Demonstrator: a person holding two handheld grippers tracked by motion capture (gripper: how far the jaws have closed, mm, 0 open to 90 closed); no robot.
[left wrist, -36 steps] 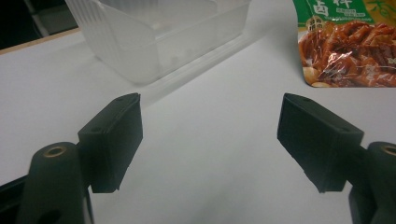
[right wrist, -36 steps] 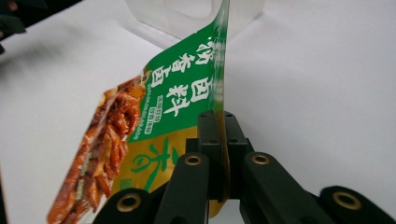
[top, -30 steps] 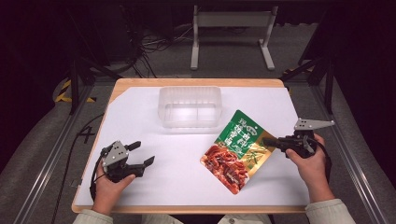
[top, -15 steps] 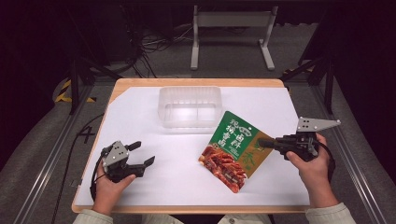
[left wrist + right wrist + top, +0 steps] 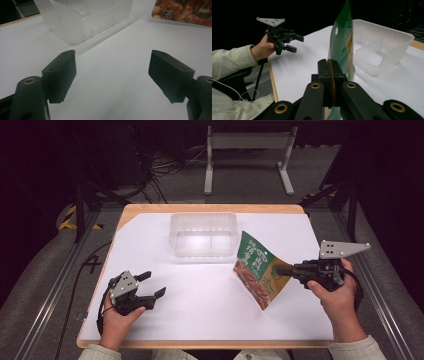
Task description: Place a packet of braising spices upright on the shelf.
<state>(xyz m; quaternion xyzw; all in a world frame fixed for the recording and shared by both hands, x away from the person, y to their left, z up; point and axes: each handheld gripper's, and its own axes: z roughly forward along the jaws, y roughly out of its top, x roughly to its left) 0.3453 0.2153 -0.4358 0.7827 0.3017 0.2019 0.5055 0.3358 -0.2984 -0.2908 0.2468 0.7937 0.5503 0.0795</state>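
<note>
The left gripper (image 5: 150,288) rested with jaws wide apart on the white table (image 5: 200,305), the clear tray (image 5: 204,234) stood behind, and the right gripper (image 5: 278,270) clamped the snack packet (image 5: 256,269), tilted on edge.

Snack pouch (image 5: 183,11) in the left gripper view — cut off by the top and right edges, a strip of red print left; lettering blurred. In the right gripper view the pouch (image 5: 343,42) stands edge-on, its printed faces hidden, its lower end cut by the bottom edge. Where the right gripper (image 5: 331,72) clamps it, the pads cover that part of the pouch edge. Clear plastic tray (image 5: 82,17) — far wall and rim cut off by the top edge. From the high view, pouch text too small to read.
</note>
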